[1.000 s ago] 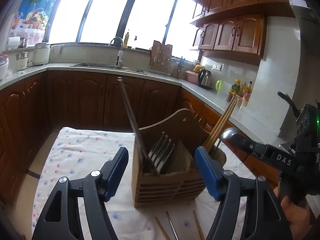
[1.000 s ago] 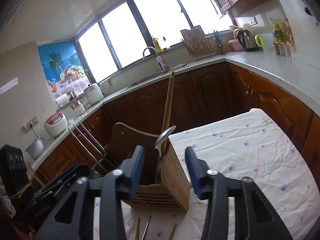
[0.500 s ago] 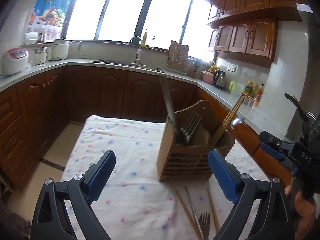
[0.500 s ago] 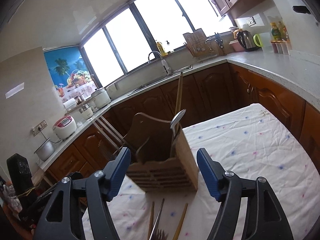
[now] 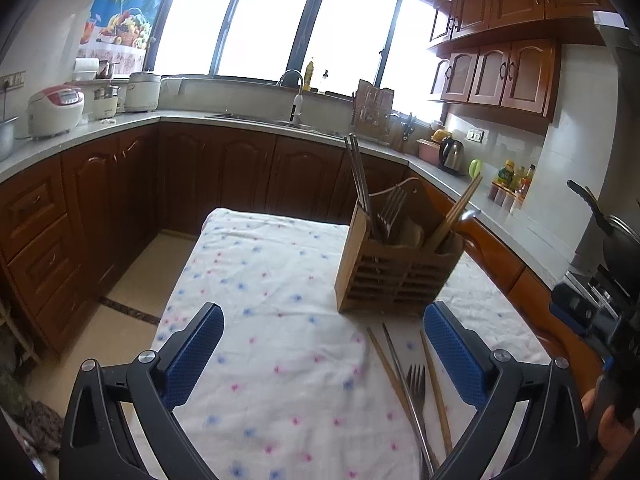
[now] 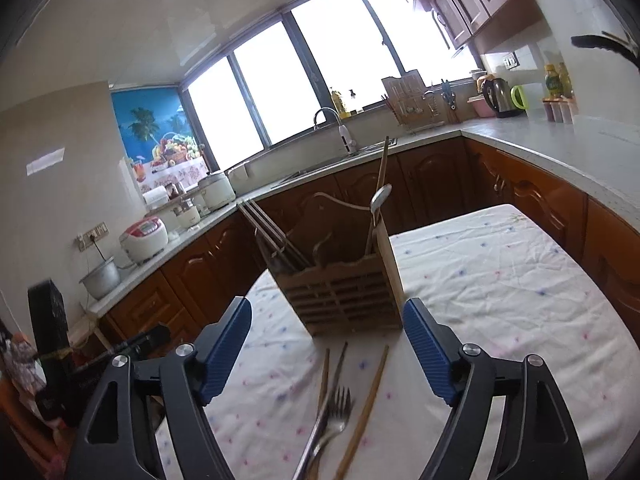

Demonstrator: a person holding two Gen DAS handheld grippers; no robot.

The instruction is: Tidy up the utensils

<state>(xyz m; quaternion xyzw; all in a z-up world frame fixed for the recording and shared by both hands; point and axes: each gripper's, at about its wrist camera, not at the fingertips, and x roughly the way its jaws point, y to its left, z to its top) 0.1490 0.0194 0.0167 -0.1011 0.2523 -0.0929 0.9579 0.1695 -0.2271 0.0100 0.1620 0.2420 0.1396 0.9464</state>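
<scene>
Utensils (image 6: 340,404) on cloth (image 6: 500,280): handles cut off by frame edge.

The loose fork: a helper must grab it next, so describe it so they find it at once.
On the flowered tablecloth, look just in front of the wooden utensil caddy. The fork lies there among the wooden chopsticks; it alone is metal with tines.

brown wood caddy (image 5: 394,276), white floral-dot cloth (image 5: 276,320)
</scene>
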